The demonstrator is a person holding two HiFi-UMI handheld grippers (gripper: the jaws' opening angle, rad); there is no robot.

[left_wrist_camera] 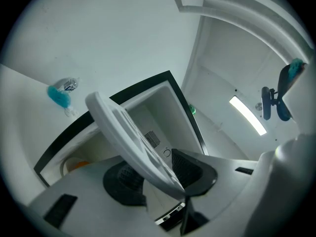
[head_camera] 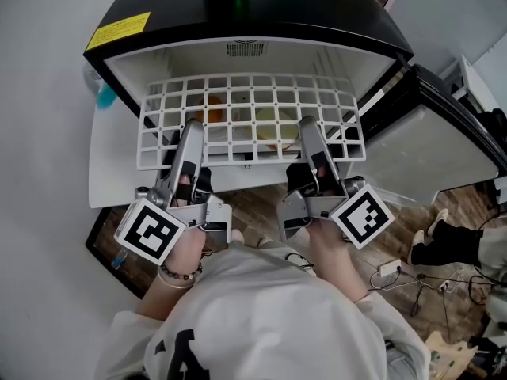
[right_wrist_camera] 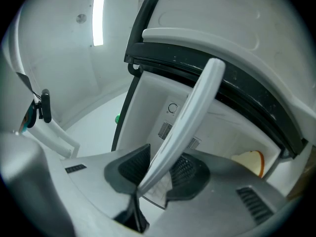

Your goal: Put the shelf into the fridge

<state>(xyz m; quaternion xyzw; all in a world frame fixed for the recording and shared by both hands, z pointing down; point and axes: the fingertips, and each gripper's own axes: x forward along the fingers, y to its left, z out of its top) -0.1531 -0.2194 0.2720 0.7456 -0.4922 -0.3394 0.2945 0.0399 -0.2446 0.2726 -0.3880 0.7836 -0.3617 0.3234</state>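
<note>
Shelf (head_camera: 245, 159) half inside fridge (head_camera: 261, 6) ahead of 2 claws: right claw (head_camera: 307, 129) clamps front rim, left claw (head_camera: 192, 133) sits slack around it; next push level inward.

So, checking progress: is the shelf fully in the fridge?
Partly in: the shelf reaches into the fridge, but its front edge sticks out, where the left gripper and right gripper are.

Straddles the tilted shelf (left_wrist_camera: 131, 142) with jaws apart; faces the open fridge (left_wrist_camera: 163, 107) ahead, blue item (left_wrist_camera: 58, 97) upper left.
</note>
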